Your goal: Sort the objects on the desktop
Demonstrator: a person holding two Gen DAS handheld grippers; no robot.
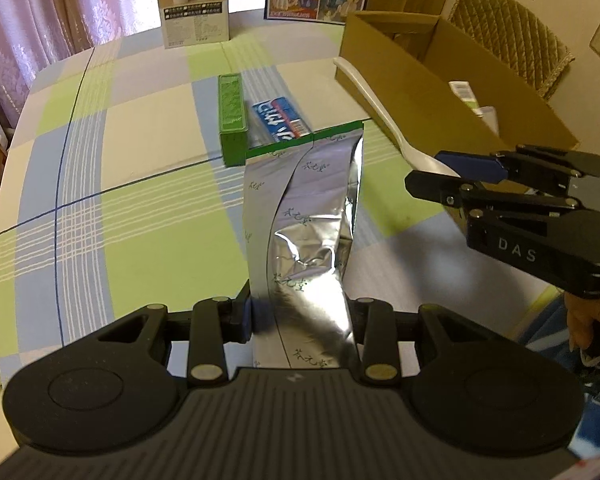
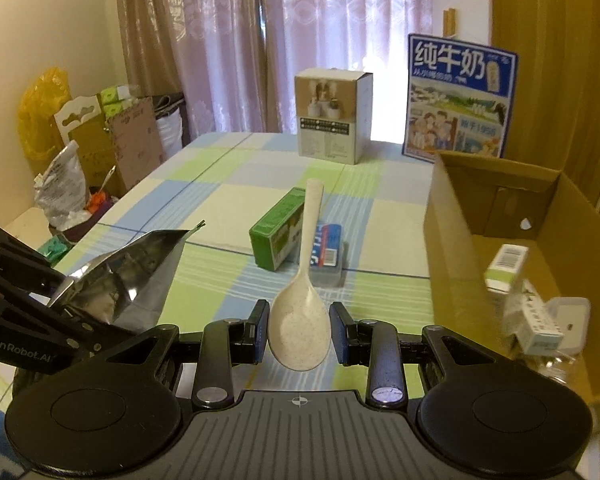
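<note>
between the fingers of the left gripper [image 1: 300,316] sits the lower end of a silver foil bag [image 1: 308,232], and the two pads are pressed against its sides, so the bag is pinched and stands up ahead of the fingers, off the checked tablecloth [image 1: 120,184]. beyond the bag's green top edge lie a green box [image 1: 233,120] and, just beside it, a blue pack [image 1: 282,118], both flat on the cloth.

between the fingers of the right gripper [image 2: 299,332] hangs the bowl of a pale speckled spoon [image 2: 300,320], its handle pointing away over the green box [image 2: 278,232] and blue pack [image 2: 327,248]. the left pad touches the bowl; the right pad looks a little apart from it, so whether the spoon is truly clamped cannot be told.

to the right of those fingers stands an open cardboard box [image 2: 452,240], with a few small cartons [image 2: 506,268] lying inside it. far ahead of the fingers, at the table's back edge, stand a beige carton [image 2: 332,116] and a blue milk carton [image 2: 460,100].
</note>
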